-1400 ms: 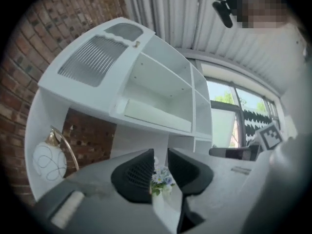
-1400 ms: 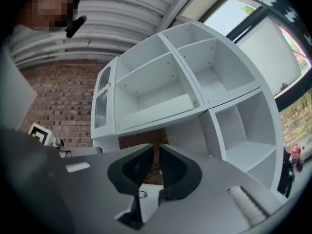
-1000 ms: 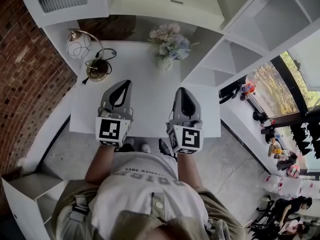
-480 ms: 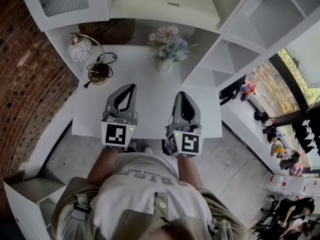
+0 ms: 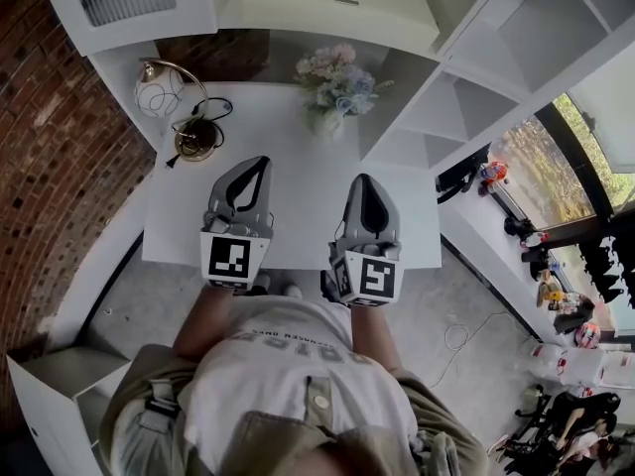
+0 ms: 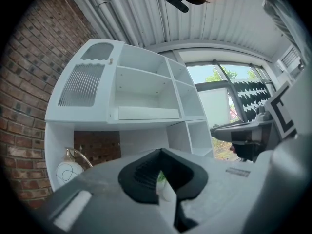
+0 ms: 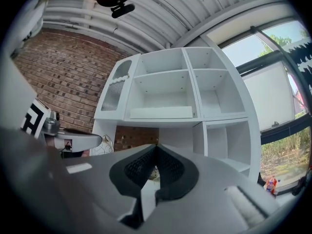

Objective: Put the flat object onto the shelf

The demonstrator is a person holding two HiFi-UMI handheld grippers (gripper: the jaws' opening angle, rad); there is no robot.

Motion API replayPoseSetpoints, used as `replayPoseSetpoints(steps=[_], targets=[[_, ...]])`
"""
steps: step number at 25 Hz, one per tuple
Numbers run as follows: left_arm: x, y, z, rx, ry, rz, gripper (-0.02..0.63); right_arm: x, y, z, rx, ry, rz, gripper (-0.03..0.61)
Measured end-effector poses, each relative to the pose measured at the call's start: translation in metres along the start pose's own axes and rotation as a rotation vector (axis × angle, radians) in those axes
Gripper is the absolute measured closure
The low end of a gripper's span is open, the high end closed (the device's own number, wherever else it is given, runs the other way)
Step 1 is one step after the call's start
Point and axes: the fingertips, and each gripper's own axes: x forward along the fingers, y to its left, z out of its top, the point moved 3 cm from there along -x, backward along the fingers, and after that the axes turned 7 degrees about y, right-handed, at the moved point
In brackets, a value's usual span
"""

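A flat white slab lies on the middle shelf of the white shelf unit; the right gripper view shows this flat slab too. In the head view the slab is at the top edge. My left gripper and right gripper hover side by side over the white desk, pointing toward the shelf unit. Both are shut with nothing between their jaws. The left gripper and right gripper show closed black pads in their own views.
A round glass lamp with a brass base and cord stands at the desk's back left. A vase of pale flowers sits at the back centre. A brick wall runs along the left. A low white cabinet stands at bottom left.
Both grippers stay shut and hold nearly the same place over the desk; the left one has drifted slightly forward and the head view has shifted a little.
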Motion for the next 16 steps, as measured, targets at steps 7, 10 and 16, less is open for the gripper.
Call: replayPoseSetpoints(steps=[7,10,16], targets=[[0.0037,0.0024,-0.0013,-0.002,0.008,-0.001,0.606,0.0018,0.0003,-0.0015,-0.007,0.004,-0.003,0.577],[0.0053,0.0034,-0.0023,-0.004,0.01,-0.003,0.606,0.0029,-0.0005,-0.0015,-0.013,0.004,-0.007,0.577],[0.0096,0.0037,-0.0033,-0.012,0.013,-0.002,0.607,0.0057,-0.0016,0.0009,-0.02,-0.001,-0.003,0.577]])
